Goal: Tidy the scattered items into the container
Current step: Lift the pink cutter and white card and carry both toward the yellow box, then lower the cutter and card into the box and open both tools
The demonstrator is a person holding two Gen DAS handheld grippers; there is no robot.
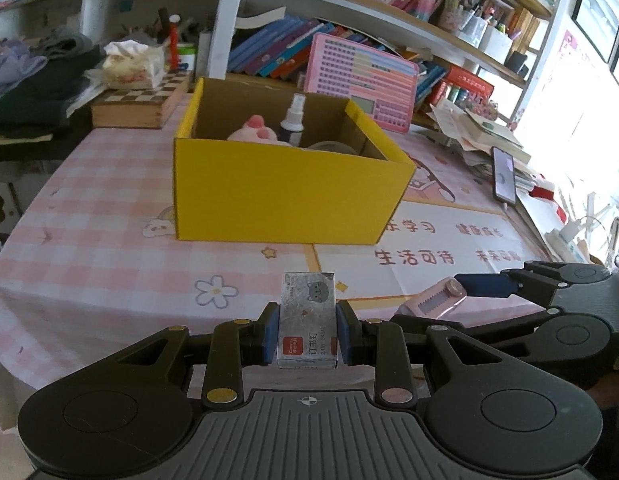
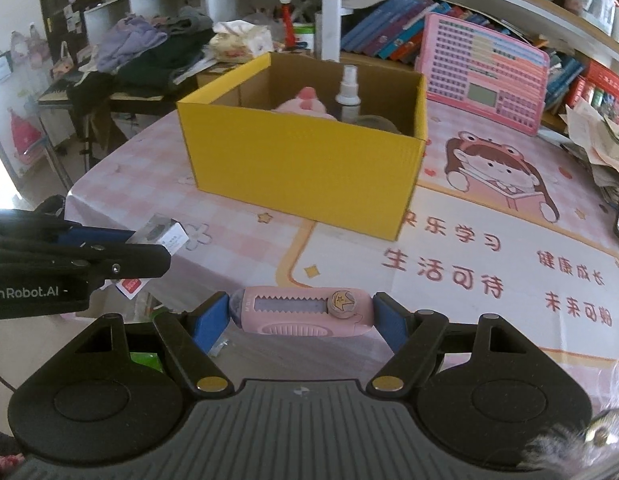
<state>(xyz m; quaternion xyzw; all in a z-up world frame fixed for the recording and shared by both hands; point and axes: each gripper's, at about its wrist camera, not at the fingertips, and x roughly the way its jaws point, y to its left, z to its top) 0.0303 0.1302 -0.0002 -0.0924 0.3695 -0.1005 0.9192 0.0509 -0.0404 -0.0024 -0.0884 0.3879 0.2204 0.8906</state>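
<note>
The left tongs point(image 1: 308, 330) point forward and somewhat downward, their blue pads point(image 1: 271, 332) pressed flat against both sides of a small staple box point(image 1: 307, 322). Just beside them, the right tongs point(image 2: 301, 314) tilt down likewise, jaws set wider, pads point(image 2: 208, 322) clamping the two ends of a pink utility knife point(image 2: 301, 312) held crosswise.

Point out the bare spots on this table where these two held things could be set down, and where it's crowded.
Free: the checked cloth left of the yellow box, and the strip between the box front and the grippers, around the printed flower. Also free: the printed text panel right of the box, up to the phone. Crowded: the back edge, with the chessboard, pink board and paper pile.
</note>
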